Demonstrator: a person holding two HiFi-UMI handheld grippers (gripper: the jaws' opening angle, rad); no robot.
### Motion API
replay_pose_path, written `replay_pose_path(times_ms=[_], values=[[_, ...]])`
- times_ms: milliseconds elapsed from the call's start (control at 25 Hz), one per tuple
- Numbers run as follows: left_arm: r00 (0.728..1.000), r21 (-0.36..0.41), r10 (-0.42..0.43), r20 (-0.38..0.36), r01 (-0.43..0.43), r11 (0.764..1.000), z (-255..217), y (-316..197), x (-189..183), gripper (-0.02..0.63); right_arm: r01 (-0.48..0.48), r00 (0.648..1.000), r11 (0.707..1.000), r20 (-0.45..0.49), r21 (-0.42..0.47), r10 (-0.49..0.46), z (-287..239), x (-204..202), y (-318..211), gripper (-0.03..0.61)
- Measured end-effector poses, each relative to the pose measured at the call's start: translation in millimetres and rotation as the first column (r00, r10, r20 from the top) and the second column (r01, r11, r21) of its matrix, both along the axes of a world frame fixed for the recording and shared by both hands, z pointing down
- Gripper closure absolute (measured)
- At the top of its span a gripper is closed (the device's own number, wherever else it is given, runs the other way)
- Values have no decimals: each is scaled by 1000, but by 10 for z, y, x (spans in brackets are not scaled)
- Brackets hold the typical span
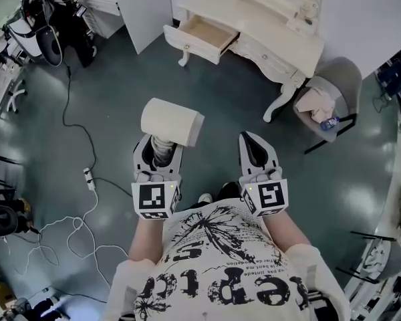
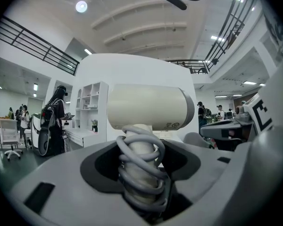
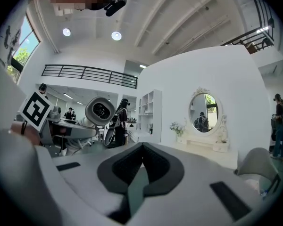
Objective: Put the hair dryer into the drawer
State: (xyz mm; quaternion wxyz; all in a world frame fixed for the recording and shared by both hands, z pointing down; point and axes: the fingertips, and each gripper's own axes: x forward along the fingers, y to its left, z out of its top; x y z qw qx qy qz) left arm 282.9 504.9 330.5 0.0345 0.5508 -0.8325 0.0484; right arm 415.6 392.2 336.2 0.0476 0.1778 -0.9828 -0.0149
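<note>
In the head view, above the floor, the left tool (image 1: 159, 141) gripped the dryer (image 1: 172, 122) by its handle, the barrel lying crosswise just past the jaws. The right tool (image 1: 257, 142) was beside it. The drawer (image 1: 202, 37) of the dresser (image 1: 281, 39) hung open, well apart from the dryer.

In the left gripper view, a grey cord (image 2: 140, 159) coiled round the handle between the wide-set jaws.

In the right gripper view, the jaws met at their tips with nothing between them, facing a mirror (image 3: 203, 112).
</note>
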Motion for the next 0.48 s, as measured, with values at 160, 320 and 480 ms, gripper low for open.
replay_pose_path(times_ms=[160,320,480], values=[[1000,-7,-15,-12,15,1000,70,26,-81,362,15,1000,1000,-14,-9,-15,79,-100,-13,561],[999,-12,-38,-17,38,999,143,-58,-206,362,41,999,999,-20,-13,-42,160,-257,-126,561],[998,-28,-68,-10,67,997,204,-278,-452,362,67,998,998,-18,-21,-67,227,-536,-403,561]])
